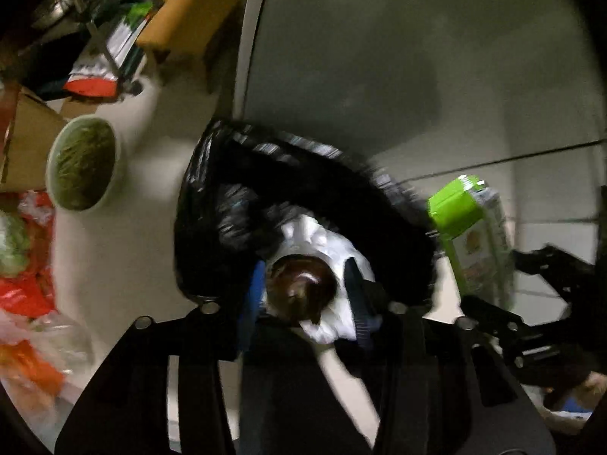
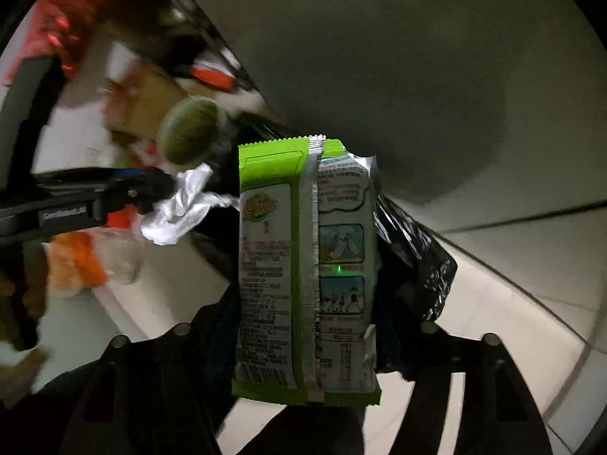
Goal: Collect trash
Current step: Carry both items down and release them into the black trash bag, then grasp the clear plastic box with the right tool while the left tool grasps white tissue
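A crumpled white wrapper (image 1: pixel 322 265) is gripped by the left claw (image 1: pixel 303 292) and a green-edged foil snack packet (image 2: pixel 303 273) by the right claw (image 2: pixel 303 341), a black plastic bag (image 1: pixel 303 189) lying at twelve o'clock.

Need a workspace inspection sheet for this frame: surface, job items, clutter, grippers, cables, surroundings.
Surface: pale tiled floor.
Job's things: black trash bag open; green snack packet; crumpled white wrapper with something brown.
Clutter: bowl of greens, cardboard box, red and orange bags.
Grippers: left gripper around the wrapper, right gripper around the packet; grip unclear.
Cables: nothing seen.
Surroundings: grey wall, metal rack.
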Available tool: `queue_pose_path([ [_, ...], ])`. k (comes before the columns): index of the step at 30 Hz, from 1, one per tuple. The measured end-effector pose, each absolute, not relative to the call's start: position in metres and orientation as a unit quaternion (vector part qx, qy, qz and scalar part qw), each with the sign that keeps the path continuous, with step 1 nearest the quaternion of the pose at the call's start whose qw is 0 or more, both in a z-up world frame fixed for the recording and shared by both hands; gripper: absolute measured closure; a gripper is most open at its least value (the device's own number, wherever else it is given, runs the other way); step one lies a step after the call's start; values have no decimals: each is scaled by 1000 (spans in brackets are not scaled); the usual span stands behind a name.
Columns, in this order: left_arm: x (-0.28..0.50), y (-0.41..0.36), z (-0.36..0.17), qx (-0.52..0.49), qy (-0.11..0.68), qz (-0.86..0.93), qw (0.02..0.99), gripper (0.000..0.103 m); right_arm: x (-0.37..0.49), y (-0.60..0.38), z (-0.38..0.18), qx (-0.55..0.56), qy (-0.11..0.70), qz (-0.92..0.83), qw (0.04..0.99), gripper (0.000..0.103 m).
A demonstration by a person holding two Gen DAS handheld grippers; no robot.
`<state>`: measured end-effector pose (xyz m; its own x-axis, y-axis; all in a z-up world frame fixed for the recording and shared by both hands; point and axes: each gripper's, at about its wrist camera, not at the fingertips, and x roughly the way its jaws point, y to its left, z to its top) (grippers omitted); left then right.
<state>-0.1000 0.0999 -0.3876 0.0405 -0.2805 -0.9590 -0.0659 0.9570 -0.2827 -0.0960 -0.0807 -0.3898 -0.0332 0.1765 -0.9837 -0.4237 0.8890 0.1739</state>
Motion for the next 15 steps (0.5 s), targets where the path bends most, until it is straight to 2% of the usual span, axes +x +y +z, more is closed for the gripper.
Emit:
queue_pose_path([
  [1,-98,100,-395,-119,694,-69,707,42,-95,-80,-399,-99,688,209,688,30],
  [2,-96,101,-402,-114,696,-62,706,40,-95,-80,-406,-102,689,204,688,29],
  [4,-91,100,-407,-111,698,-57,705,39,-89,-82,-408,-106,684,199,694,21],
  [10,-93,97,-373,-100,679,-60,725,38,-80,-103,-364,-83,657,194,724,20],
  [15,-104,88,-291,-67,626,-73,773,37,-81,-116,-262,-69,582,233,776,19],
])
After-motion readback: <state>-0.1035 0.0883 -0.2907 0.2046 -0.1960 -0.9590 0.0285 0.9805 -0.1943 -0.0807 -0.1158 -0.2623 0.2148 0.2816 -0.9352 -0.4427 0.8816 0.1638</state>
